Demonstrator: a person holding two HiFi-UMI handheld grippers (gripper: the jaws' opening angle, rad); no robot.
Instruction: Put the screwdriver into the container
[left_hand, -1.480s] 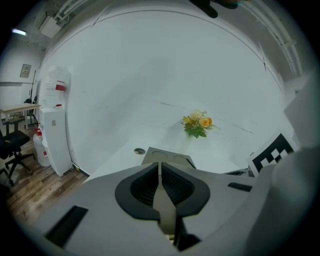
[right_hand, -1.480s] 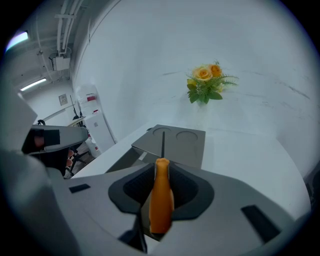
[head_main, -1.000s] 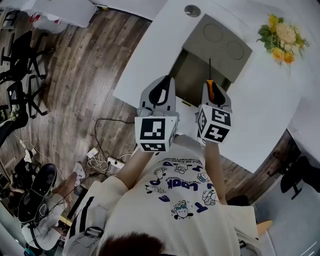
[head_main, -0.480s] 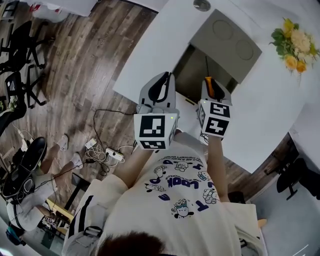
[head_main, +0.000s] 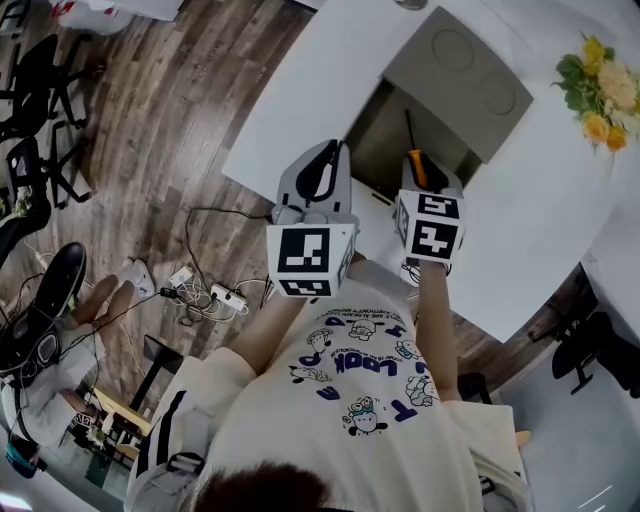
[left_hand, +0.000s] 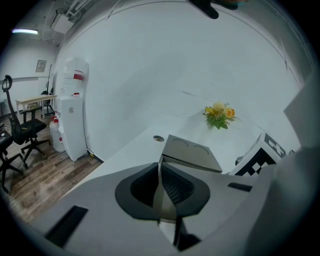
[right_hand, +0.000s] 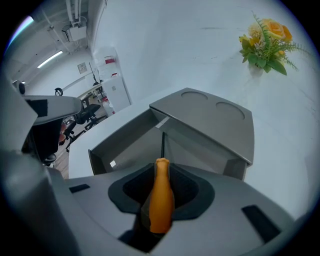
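My right gripper (head_main: 421, 177) (right_hand: 161, 192) is shut on the screwdriver (right_hand: 160, 200) by its orange handle; the thin dark shaft (head_main: 409, 130) points ahead over the open grey container (head_main: 410, 135) (right_hand: 130, 137). The container's hinged lid (head_main: 463, 70) (right_hand: 210, 120) stands open at its far side, with two round dents. In the head view my left gripper (head_main: 322, 180) hovers over the white table's near edge, left of the container. Its jaws are closed together with nothing between them (left_hand: 161, 187).
A bunch of yellow flowers (head_main: 600, 90) (right_hand: 267, 42) stands on the white table (head_main: 540, 220) to the right. A small round metal insert (left_hand: 158, 138) lies in the tabletop left of the lid. Wooden floor, cables and office chairs (head_main: 40, 130) lie to the left.
Both grippers have moved a little forward toward the container, and the screwdriver's shaft now reaches further over its opening. A person's hand has come into view at the lower left floor.
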